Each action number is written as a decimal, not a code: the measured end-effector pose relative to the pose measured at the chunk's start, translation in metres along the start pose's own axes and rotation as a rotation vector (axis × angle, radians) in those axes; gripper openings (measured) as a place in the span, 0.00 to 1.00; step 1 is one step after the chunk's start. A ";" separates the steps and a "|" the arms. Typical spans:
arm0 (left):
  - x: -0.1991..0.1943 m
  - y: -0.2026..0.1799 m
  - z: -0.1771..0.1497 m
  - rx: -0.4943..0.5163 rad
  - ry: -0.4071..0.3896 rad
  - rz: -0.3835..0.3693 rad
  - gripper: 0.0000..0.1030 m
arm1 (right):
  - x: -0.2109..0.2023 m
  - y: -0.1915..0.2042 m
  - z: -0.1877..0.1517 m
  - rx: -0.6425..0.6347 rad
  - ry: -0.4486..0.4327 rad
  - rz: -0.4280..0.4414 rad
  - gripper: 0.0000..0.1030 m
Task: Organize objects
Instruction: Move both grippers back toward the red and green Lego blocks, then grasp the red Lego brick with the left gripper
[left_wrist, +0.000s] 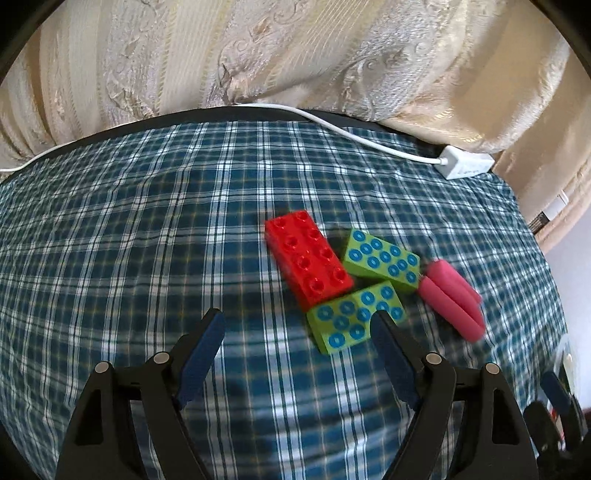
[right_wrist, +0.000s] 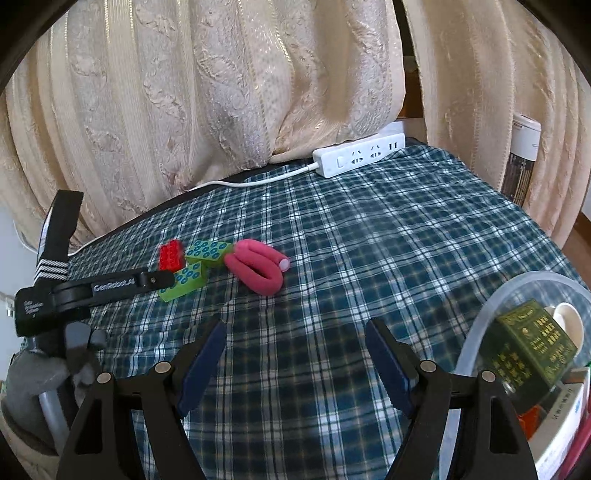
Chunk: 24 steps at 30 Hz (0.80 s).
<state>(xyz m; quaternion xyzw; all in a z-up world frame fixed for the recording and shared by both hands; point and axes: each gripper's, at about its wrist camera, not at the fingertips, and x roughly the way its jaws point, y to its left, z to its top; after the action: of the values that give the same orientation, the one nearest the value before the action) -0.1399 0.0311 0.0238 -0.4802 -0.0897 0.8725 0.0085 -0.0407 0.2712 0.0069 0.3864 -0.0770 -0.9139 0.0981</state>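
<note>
Four toys lie clustered mid-surface (left_wrist: 110, 229): a red brick (left_wrist: 308, 258), two green bricks (left_wrist: 382, 258) (left_wrist: 354, 317) and a pink foam roller (left_wrist: 452, 299). The bricks look light, rigid and smooth, best pinched across their long flat sides; the roller is probably soft and compressible. Left hand-held gripper (left_wrist: 299, 325) and right hand-held gripper (right_wrist: 295, 332) gape wide, empty. Only the right view shows the clear bin (right_wrist: 480, 314) and power strip (right_wrist: 360, 157).
</note>
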 end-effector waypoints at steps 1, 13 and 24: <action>0.002 -0.001 0.002 -0.001 0.001 0.000 0.79 | 0.002 0.000 0.001 0.000 0.002 0.001 0.78; 0.021 0.005 0.023 -0.040 0.002 0.004 0.80 | 0.019 0.004 0.004 0.001 0.033 0.007 0.78; 0.022 0.017 0.027 -0.034 -0.016 0.047 0.80 | 0.029 0.009 0.000 -0.001 0.054 0.008 0.78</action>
<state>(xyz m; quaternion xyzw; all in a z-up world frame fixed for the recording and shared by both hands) -0.1734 0.0130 0.0167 -0.4754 -0.0932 0.8746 -0.0210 -0.0598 0.2558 -0.0112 0.4108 -0.0752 -0.9027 0.1041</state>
